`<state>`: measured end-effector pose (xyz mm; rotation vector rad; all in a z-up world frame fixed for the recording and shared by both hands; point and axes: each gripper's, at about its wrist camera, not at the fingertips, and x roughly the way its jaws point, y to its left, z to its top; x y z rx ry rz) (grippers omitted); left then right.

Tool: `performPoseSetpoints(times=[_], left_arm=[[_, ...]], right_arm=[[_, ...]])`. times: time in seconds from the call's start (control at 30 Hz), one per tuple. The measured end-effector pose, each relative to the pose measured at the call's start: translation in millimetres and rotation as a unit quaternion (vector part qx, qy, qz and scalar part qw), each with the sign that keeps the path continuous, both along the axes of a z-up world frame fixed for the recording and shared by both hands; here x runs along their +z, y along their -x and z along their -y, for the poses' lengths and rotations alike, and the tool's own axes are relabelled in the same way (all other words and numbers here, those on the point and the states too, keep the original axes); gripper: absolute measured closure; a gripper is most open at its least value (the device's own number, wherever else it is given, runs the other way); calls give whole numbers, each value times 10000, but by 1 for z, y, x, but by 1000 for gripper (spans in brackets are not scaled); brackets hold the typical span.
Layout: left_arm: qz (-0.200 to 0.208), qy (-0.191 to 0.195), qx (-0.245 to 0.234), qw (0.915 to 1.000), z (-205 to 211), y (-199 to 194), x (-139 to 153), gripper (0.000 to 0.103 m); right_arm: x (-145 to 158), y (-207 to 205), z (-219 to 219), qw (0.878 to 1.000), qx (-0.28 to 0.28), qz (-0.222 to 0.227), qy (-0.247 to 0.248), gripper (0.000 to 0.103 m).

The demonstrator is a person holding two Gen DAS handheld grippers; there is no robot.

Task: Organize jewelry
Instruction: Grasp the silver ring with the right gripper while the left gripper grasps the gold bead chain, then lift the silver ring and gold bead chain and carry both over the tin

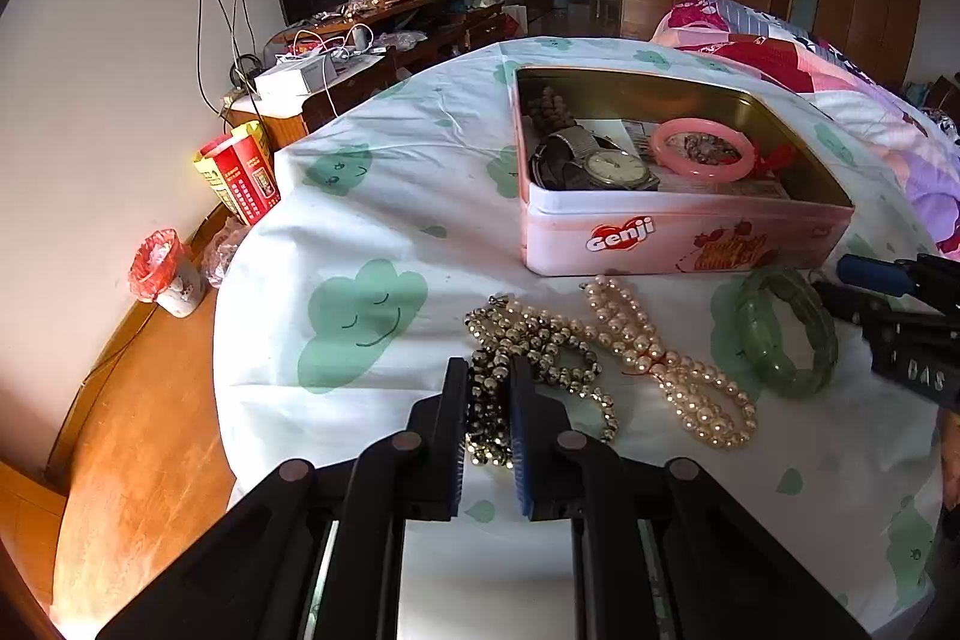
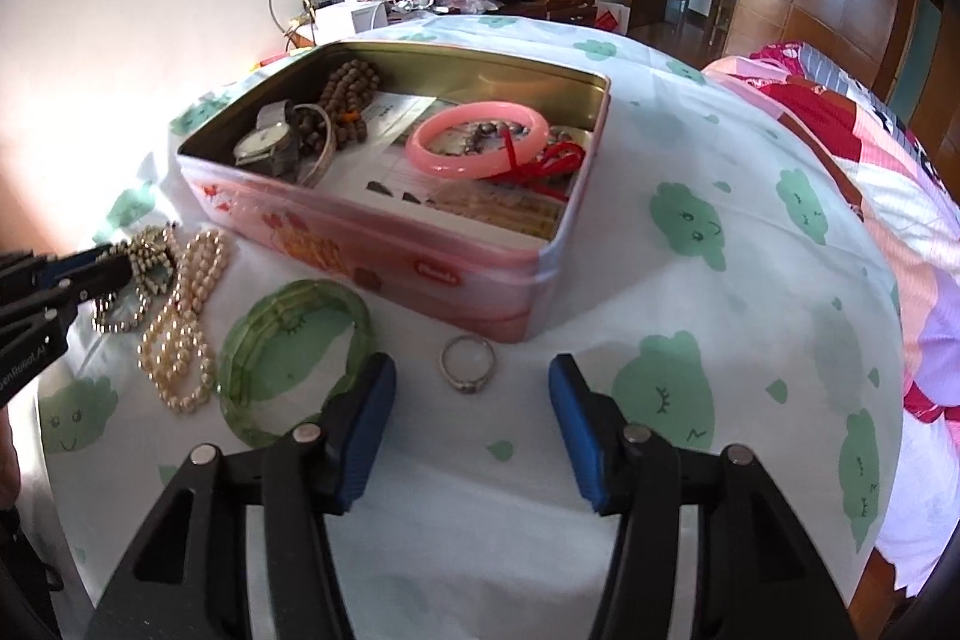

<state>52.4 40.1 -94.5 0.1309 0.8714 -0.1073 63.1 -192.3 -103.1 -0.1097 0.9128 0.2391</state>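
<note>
Metallic round beads (image 1: 528, 346) — left tool (image 1: 489, 394) pinching.

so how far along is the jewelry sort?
Done: watch and pink bangle lie in the tin. In hand: left gripper shut on the gold bead strand. Left on the cloth: pearl strand, green bangle, ring; right gripper open.

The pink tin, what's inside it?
Inside the pink tin are a wristwatch, brown wooden beads, a pink bangle and some red cord, all lying on printed paper. The paper hides the tin's bottom.
</note>
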Motion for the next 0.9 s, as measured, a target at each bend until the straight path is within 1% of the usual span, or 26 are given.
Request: performPoseSetpoints(times=[0.03,0.07,0.1,0.13,0.17,0.37,0.43,0.53,0.77,0.9], left_arm=[[2,-4,-5,10000,0,-1,0,91],[-10,37,-15,10000,0,0,1,91],[-13,50,-17,10000,-1,0,1,91],[-14,52,-19,10000,0,-1,0,91],[-16,58,-12,10000,-1,-1,0,91],[-4,70,-21,10000,-1,-1,1,91],[28,42,-32,10000,1,0,3,93],[79,-34,-71,9999,4,3,5,93],[17,29,-89,10000,3,2,3,93],[64,56,-72,9999,2,3,7,93]], right_arm=[[0,-1,1,10000,-62,25,-10,60],[0,-2,2,10000,-70,35,-14,67],[0,-3,1,10000,-53,41,-2,72],[1,-2,1,10000,-41,50,11,75],[1,-2,1,10000,-41,63,16,81],[2,3,4,10000,4,79,-4,82],[2,7,6,10000,-1,98,-6,82],[2,14,9,9997,-35,174,144,82],[2,14,11,9996,-62,197,199,82],[3,14,12,9995,-76,236,204,82]])
